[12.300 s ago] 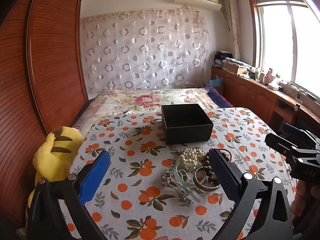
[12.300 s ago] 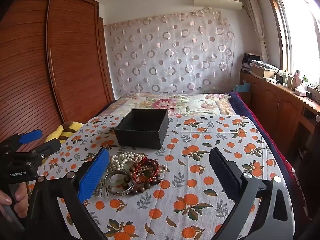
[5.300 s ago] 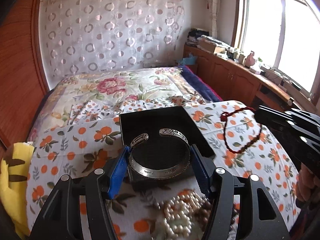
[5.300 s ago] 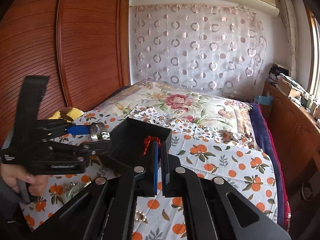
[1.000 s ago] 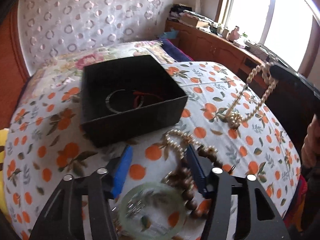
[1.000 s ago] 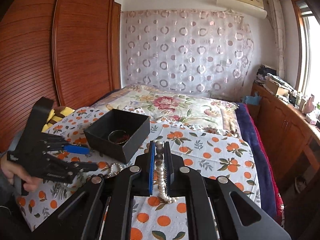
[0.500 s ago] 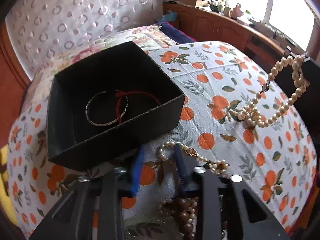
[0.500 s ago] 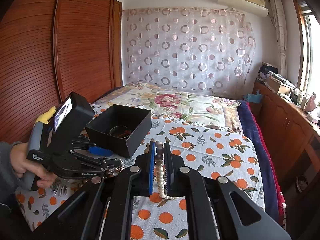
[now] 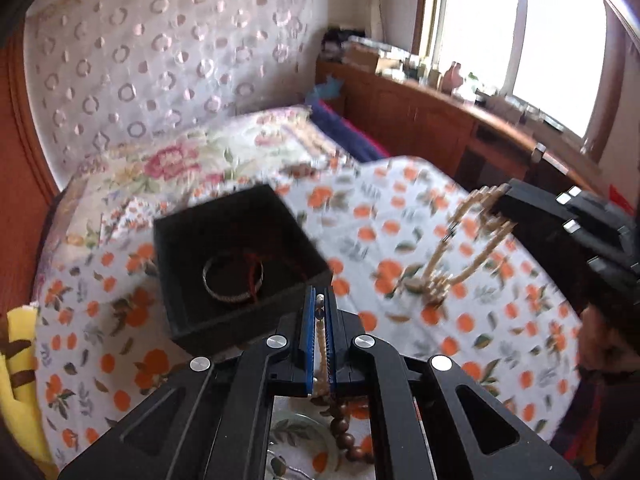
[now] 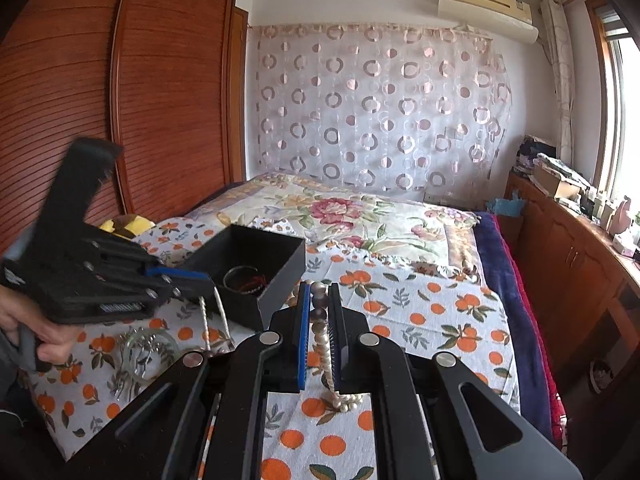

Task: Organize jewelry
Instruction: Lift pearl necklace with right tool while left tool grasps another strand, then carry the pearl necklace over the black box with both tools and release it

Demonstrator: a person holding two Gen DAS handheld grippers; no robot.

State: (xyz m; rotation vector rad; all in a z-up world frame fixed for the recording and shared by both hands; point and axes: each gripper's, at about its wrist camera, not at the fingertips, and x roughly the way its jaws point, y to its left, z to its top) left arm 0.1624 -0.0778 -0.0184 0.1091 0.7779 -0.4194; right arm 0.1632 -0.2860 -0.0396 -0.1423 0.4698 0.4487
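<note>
Both grippers are clenched on beaded strands beside the black box (image 9: 236, 264), which stands on the orange-print cloth (image 10: 432, 312) covering the bed and already holds a silver bangle (image 9: 233, 282) and a red cord (image 9: 256, 268).

Left gripper (image 9: 319, 312): jaws closed tight on a pearl strand (image 9: 320, 344) that runs lengthwise between the pads and hangs down toward a string of dark wooden beads (image 9: 344, 436); whether the two are linked cannot be told. The jaw tips sit just at the near wall of the box, so the opening lies straight ahead of them and a little to the left.

Right gripper (image 10: 319, 308): jaws closed on a pearl necklace (image 10: 324, 344), its long axis hanging nearly vertical, with the low end pooled on the cloth to the right of the box. From these jaws the box lies forward and to the left, across its near-right corner.

Judgement: the left gripper is the nearer to the box, needing only a short forward carry. Either hanging strand must be raised above the box wall before release.

A pale green bangle (image 10: 150, 354) lies on the cloth in front of the box, untouched.
</note>
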